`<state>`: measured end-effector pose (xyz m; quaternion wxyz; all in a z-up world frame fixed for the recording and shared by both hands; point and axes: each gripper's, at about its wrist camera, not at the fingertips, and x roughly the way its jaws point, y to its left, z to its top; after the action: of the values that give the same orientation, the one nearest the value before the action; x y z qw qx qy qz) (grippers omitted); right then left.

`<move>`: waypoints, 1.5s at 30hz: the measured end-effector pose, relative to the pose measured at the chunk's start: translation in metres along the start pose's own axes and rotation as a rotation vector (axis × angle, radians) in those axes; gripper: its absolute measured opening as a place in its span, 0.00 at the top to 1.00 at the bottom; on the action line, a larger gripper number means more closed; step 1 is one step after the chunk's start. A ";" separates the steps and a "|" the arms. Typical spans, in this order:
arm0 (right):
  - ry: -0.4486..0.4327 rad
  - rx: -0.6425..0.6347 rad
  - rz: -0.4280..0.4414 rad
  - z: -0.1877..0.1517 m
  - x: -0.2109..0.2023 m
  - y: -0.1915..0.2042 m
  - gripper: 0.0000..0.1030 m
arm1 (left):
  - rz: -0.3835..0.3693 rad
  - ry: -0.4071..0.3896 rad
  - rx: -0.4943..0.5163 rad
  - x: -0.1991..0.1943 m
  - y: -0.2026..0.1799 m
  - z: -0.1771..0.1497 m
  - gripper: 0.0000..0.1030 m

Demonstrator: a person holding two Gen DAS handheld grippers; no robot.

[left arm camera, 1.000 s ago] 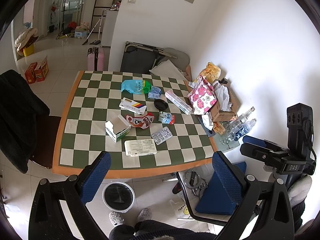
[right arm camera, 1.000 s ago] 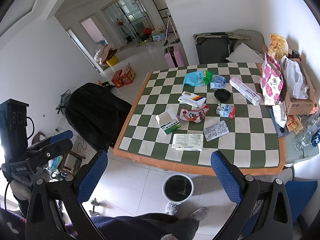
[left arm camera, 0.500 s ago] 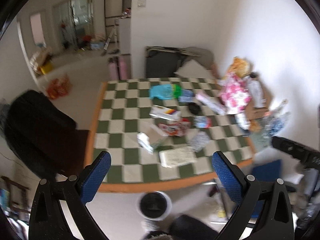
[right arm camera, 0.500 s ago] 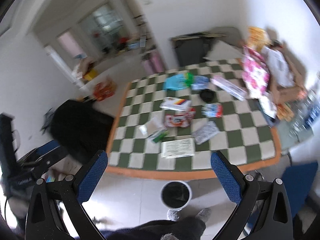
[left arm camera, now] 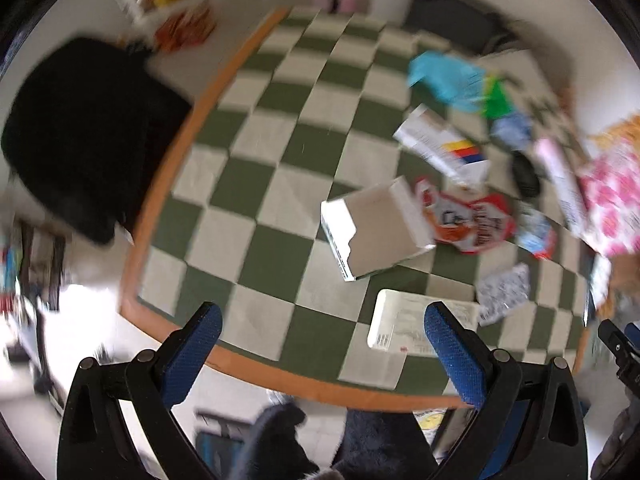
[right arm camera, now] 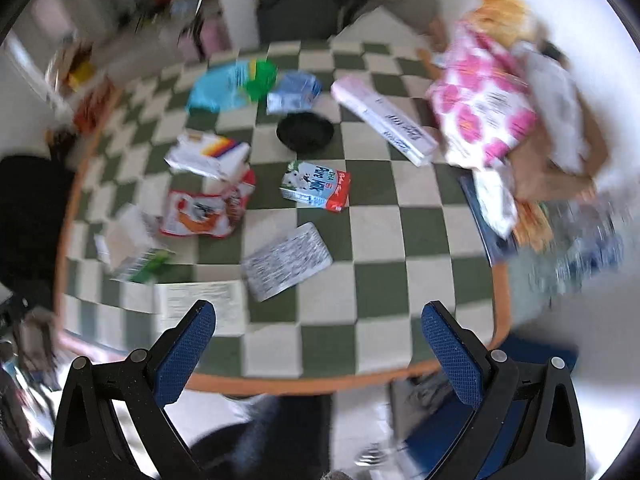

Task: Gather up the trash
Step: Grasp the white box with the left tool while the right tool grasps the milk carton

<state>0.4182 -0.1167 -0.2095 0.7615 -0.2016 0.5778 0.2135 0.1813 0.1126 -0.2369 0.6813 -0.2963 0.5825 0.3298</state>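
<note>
Trash lies scattered on a green-and-white checkered table [left arm camera: 256,184] [right arm camera: 400,240]. An open white carton [left arm camera: 376,232] lies ahead of my left gripper [left arm camera: 320,344], with a flat white box [left arm camera: 404,320] just beyond its right finger. A red snack bag [left arm camera: 468,220] [right arm camera: 208,212], a milk carton [right arm camera: 316,186], a blister pack [right arm camera: 286,266], a black lid [right arm camera: 306,132] and a blue bag [right arm camera: 228,88] lie further in. My right gripper [right arm camera: 318,344] hovers over the table's near edge. Both grippers are open and empty.
A black chair [left arm camera: 84,132] stands at the table's left side. A pink-flowered bag [right arm camera: 484,112], a cardboard box [right arm camera: 560,160] and bottles [right arm camera: 592,248] crowd the right side. A long white box [right arm camera: 384,120] lies next to the bag. Both views are motion-blurred.
Both grippers have moved forward and down toward the table. The table and trash now fill both views, and the bin on the floor has passed out of sight.
</note>
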 end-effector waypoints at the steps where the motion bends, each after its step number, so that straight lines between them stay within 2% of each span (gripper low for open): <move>1: 0.024 -0.040 -0.014 0.013 0.019 0.000 0.00 | -0.003 0.038 -0.039 0.015 -0.003 0.004 0.00; 5: 0.115 -0.172 -0.041 0.057 0.086 0.009 0.00 | -0.059 0.129 -0.154 0.053 -0.018 0.020 0.01; 10: 0.203 -0.295 -0.061 0.103 0.159 0.024 0.00 | -0.059 0.180 -0.244 0.091 -0.040 0.047 0.01; 16: 0.248 -0.454 -0.082 0.129 0.212 0.047 0.00 | 0.001 0.227 -0.244 0.124 -0.050 0.065 0.01; 19: 0.271 -0.529 -0.082 0.131 0.233 0.057 0.00 | 0.027 0.220 -0.218 0.127 -0.052 0.069 0.17; 21: 0.295 -0.552 -0.078 0.130 0.244 0.061 0.10 | 0.038 0.199 -0.185 0.124 -0.056 0.072 0.17; 22: 0.308 -0.540 -0.063 0.130 0.247 0.061 0.22 | 0.045 0.192 -0.167 0.123 -0.058 0.073 0.17; 23: 0.313 -0.514 -0.043 0.130 0.247 0.059 0.27 | 0.053 0.185 -0.150 0.122 -0.061 0.074 0.17; 26: 0.342 -0.322 -0.016 0.135 0.247 0.039 0.28 | 0.076 0.166 -0.104 0.120 -0.068 0.075 0.17; 27: 0.367 -0.220 0.010 0.137 0.249 0.026 0.28 | 0.078 0.162 -0.095 0.120 -0.069 0.076 0.17; 29: 0.430 -0.011 0.110 0.138 0.254 0.002 0.26 | 0.074 0.161 -0.096 0.119 -0.070 0.077 0.17; 30: 0.463 0.077 0.176 0.138 0.256 -0.008 0.21 | 0.073 0.161 -0.095 0.120 -0.071 0.079 0.17; 31: 0.480 0.089 0.203 0.137 0.256 -0.011 0.09 | 0.074 0.158 -0.092 0.119 -0.071 0.079 0.17; 32: 0.474 0.075 0.214 0.137 0.253 -0.011 0.07 | 0.077 0.156 -0.085 0.120 -0.072 0.081 0.17; 35: 0.431 -0.032 0.171 0.134 0.239 -0.002 0.07 | 0.082 0.141 -0.064 0.129 -0.059 0.091 0.17; 36: 0.420 -0.108 0.126 0.131 0.238 0.007 0.07 | 0.084 0.136 -0.058 0.132 -0.064 0.092 0.17; 39: 0.392 -0.234 0.028 0.117 0.234 0.023 0.08 | 0.093 0.115 -0.039 0.130 -0.069 0.094 0.18; 40: 0.389 -0.256 0.011 0.113 0.235 0.027 0.14 | 0.099 0.108 -0.032 0.128 -0.071 0.094 0.18; 41: 0.384 -0.258 0.004 0.110 0.236 0.030 0.34 | 0.104 0.101 -0.025 0.125 -0.073 0.094 0.18; 42: 0.383 -0.248 0.006 0.107 0.237 0.032 0.40 | 0.109 0.093 -0.020 0.122 -0.074 0.095 0.18; 45: 0.339 -0.201 0.023 0.100 0.235 0.039 0.41 | 0.126 0.063 -0.005 0.112 -0.076 0.093 0.18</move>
<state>0.5323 -0.0078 -0.4141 0.6270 -0.3032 0.6757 0.2417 0.3093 0.1511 -0.3326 0.6398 -0.2712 0.6203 0.3639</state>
